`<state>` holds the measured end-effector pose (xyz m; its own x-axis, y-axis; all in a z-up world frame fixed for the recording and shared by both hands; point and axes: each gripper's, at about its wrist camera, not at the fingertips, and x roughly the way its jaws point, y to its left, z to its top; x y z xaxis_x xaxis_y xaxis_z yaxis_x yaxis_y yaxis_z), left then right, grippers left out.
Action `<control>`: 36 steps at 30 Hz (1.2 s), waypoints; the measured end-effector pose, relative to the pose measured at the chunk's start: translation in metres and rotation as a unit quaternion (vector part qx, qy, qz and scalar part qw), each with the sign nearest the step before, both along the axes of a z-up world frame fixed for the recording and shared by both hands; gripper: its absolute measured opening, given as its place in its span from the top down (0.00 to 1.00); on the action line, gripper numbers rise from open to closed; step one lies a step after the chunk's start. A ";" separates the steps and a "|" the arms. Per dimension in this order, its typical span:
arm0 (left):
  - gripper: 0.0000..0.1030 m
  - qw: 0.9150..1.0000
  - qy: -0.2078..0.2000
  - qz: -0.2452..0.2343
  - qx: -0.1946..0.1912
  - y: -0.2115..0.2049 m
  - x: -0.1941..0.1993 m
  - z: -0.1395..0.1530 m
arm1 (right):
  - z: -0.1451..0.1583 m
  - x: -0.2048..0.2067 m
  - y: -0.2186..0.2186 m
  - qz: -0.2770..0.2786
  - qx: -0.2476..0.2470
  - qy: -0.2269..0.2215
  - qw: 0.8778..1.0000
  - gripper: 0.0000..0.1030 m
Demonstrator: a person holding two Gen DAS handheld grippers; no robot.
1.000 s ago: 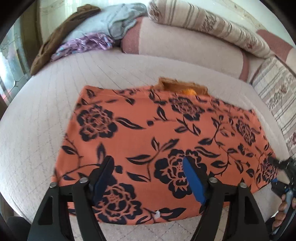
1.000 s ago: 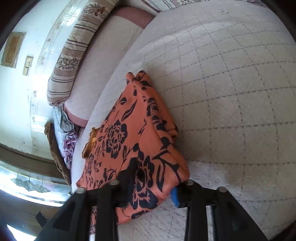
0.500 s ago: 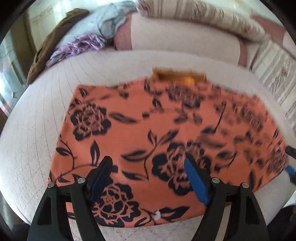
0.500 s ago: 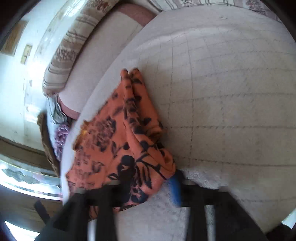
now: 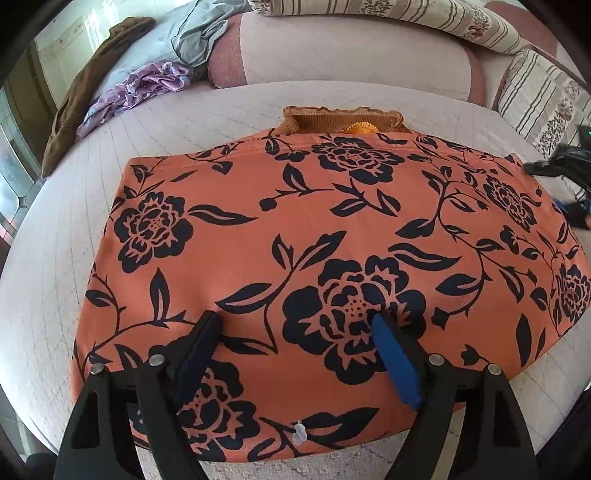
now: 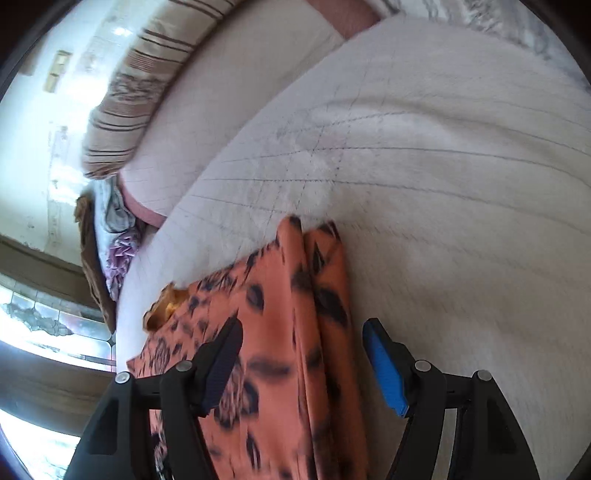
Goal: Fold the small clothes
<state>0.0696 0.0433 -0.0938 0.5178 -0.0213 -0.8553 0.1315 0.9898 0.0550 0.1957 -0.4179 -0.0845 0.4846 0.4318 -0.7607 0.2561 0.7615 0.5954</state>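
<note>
Orange floral garment (image 5: 332,236) lies spread flat on the pale quilted sofa seat (image 5: 55,266), its black rose print facing up, with a brownish-orange ribbed piece (image 5: 332,120) peeking out from under its far edge. No box, basket or other container shows in either view, so the cloth sits on the bare cushion alone. The left tongs (image 5: 295,325) hang over the near part of the garment with their two fingers well apart, having just been opening wider; cloth shows between and beneath them, but the pads do not pinch it. In the left wrist view the right tongs (image 5: 561,192) appear at the garment's right edge (only a dark sliver and a bit of blue pad, too small to judge there). The right wrist view is blurred, yet it shows the right tongs (image 6: 303,350) with a clear gap between the dark pad and the blue pad, their jaws having just been closing a little; a folded ridge of the garment (image 6: 288,332) runs up between them, and neither pad appears to press on it. At the back of the seat lie striped cushions (image 5: 388,18), and in the far left corner a heap of loose clothes: grey (image 5: 192,33), purple (image 5: 140,85) and brown (image 5: 85,85).
</note>
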 end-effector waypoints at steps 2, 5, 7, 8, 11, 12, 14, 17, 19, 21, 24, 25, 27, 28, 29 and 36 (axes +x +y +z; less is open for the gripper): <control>0.18 1.000 0.001 0.000 -0.003 0.001 0.001 0.000 | -0.007 0.020 0.012 0.024 -0.019 0.025 0.999 0.86; 0.16 1.000 0.003 0.000 -0.009 0.001 0.000 -0.001 | 0.011 0.019 0.022 0.019 -0.080 -0.002 0.997 0.87; 0.16 1.000 0.003 -0.001 -0.005 -0.001 0.000 -0.002 | -0.002 0.012 0.010 -0.025 -0.081 0.015 0.996 0.83; 0.16 1.000 0.005 0.000 -0.006 -0.001 0.000 -0.001 | -0.011 0.009 0.006 -0.036 -0.067 0.027 0.997 0.82; 0.16 1.000 0.010 -0.001 -0.011 0.001 0.001 0.000 | 0.001 -0.003 0.011 -0.040 -0.081 0.013 0.996 0.60; 0.16 1.000 0.010 0.000 -0.009 0.001 0.001 -0.001 | 0.014 -0.012 0.015 -0.044 -0.106 0.007 0.993 0.46; 0.15 1.000 0.009 0.002 -0.007 0.000 0.001 -0.001 | 0.039 -0.034 0.023 -0.051 -0.112 -0.034 0.992 0.44; 0.15 1.000 0.010 0.004 -0.007 -0.001 0.001 -0.001 | 0.067 -0.070 0.044 -0.025 -0.075 -0.083 0.993 0.38; 0.15 1.000 0.013 0.004 -0.008 0.000 0.001 -0.001 | 0.069 -0.096 0.067 0.010 -0.035 -0.101 0.994 0.32; 0.15 1.000 0.020 0.005 -0.011 0.001 0.002 0.000 | 0.054 -0.111 0.082 0.034 -0.010 -0.089 0.995 0.32; 0.15 0.999 0.036 0.016 -0.025 0.008 -0.002 0.010 | -0.001 -0.119 0.080 0.016 0.001 -0.007 1.000 0.35; 0.15 0.999 0.030 0.022 -0.035 0.015 -0.007 0.016 | -0.005 -0.122 0.076 -0.003 0.024 -0.013 1.000 0.36; 0.15 0.999 0.010 0.031 -0.038 0.027 -0.018 0.025 | 0.008 -0.134 0.071 -0.026 0.051 -0.033 0.998 0.35; 0.15 0.999 -0.002 0.039 -0.030 0.036 -0.025 0.027 | 0.020 -0.141 0.073 -0.026 0.061 -0.056 0.996 0.34; 0.15 0.999 -0.004 0.045 -0.025 0.041 -0.028 0.026 | 0.029 -0.150 0.075 -0.025 0.067 -0.076 0.995 0.32; 0.14 0.996 0.025 0.083 -0.032 0.073 -0.034 0.019 | -0.014 -0.185 0.075 -0.056 0.114 -0.021 0.992 0.22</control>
